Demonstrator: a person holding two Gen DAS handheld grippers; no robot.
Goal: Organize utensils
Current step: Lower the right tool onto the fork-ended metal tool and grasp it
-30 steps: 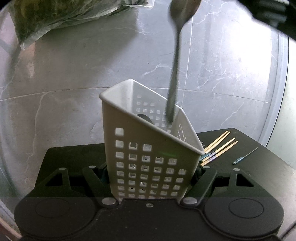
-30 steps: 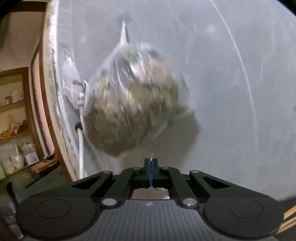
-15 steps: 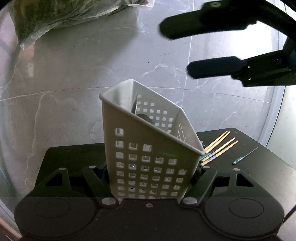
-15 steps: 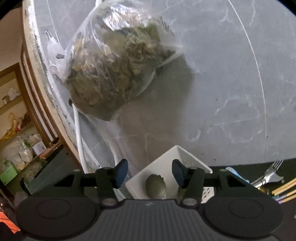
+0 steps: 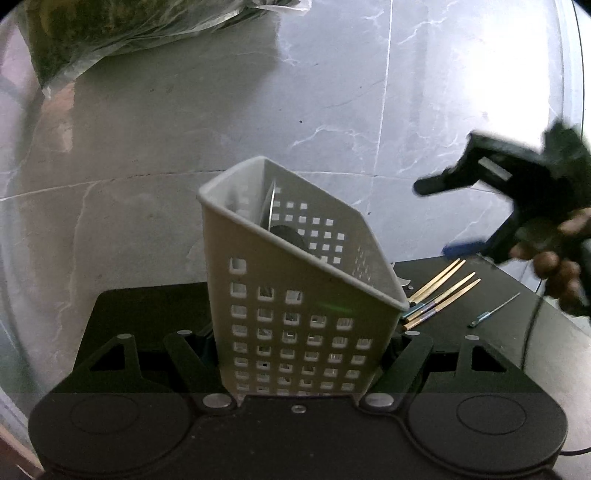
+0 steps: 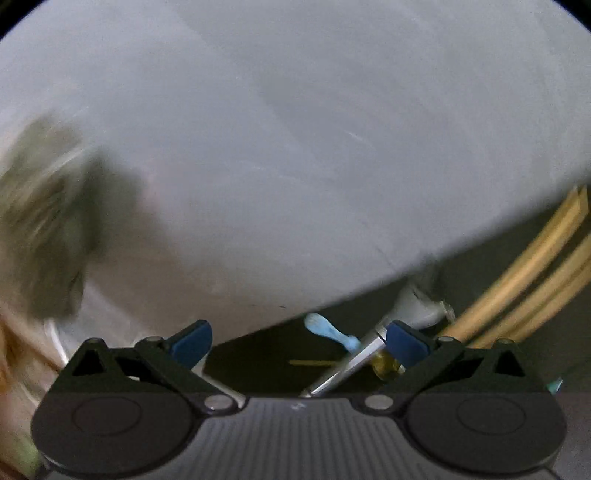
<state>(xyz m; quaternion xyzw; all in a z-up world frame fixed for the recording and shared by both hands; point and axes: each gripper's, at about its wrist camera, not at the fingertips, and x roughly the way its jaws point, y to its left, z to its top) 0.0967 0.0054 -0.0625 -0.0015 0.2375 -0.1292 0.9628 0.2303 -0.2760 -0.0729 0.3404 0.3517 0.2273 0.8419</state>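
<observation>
The left gripper (image 5: 306,363) was clamped on the white perforated caddy (image 5: 295,295), one utensil inside, while the right gripper (image 6: 297,341), jaws just spread wide and empty, hovered over the pile. The risk, I judged, was a blurred, hasty grab: catching several pieces or knocking them off the black mat (image 5: 480,295). Four chopsticks (image 5: 443,291) lay just right of the caddy, one thin pick (image 5: 495,310) beyond.

Left wrist view: looks forward and slightly down along its gripper (image 5: 306,343), very close on a white basket (image 5: 295,295), grey desk (image 5: 184,129) beyond. Right wrist view: low, close over the black mat (image 6: 266,354), blurred. Both views share the chopsticks (image 5: 443,291), the mat and the plastic bag (image 5: 129,33).
</observation>
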